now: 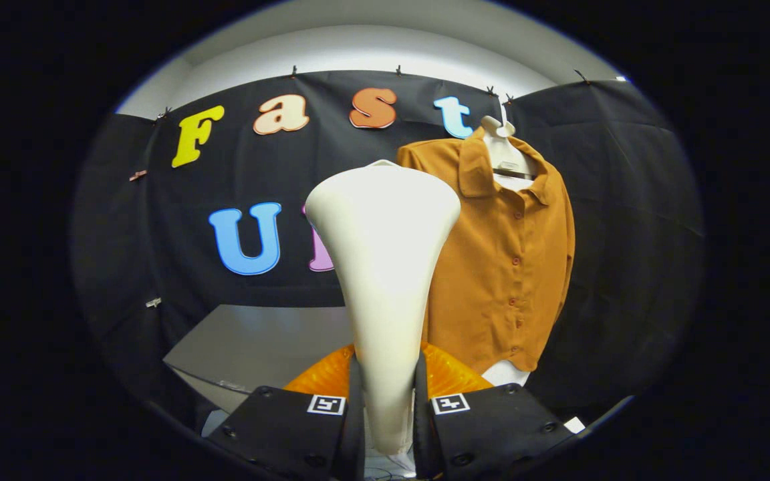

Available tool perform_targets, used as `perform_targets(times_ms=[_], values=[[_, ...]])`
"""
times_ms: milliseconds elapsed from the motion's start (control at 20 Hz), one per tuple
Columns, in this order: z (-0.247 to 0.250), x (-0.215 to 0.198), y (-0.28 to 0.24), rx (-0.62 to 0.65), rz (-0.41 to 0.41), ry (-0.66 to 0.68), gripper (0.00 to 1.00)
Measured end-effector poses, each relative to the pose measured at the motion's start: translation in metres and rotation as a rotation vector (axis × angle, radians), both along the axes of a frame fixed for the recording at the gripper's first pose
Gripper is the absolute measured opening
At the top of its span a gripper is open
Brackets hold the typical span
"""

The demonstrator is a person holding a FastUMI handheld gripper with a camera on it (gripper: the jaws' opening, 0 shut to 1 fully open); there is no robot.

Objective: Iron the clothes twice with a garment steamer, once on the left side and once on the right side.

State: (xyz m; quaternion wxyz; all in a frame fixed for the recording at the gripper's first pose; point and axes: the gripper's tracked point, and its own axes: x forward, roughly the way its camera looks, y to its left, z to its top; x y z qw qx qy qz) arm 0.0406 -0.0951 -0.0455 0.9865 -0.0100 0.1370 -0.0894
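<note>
My gripper (388, 401) is shut on the handle of a white garment steamer (385, 267), which stands upright between the fingers with its wide head at the top. Beyond it and to its right, an orange-brown button-up shirt (505, 260) hangs on a white hanger (504, 143) against the black booth wall. The steamer head sits level with the shirt's left shoulder and hides part of that side. Whether the head touches the cloth I cannot tell. A white garment edge (506, 372) peeks out below the shirt's hem.
A grey table top (258, 347) lies below and to the left of the steamer. An orange translucent ribbed object (448, 374) sits just behind the fingers at the steamer's base. Black cloth walls close in the back and right.
</note>
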Motion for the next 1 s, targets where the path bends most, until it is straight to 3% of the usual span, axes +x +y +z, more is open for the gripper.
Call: perform_targets(times_ms=[400, 1000], values=[[0.0, -0.028, 0.089, -0.001, 0.099, -0.022, 0.32], [0.003, -0.034, 0.102, -0.017, 0.099, -0.03, 0.32]])
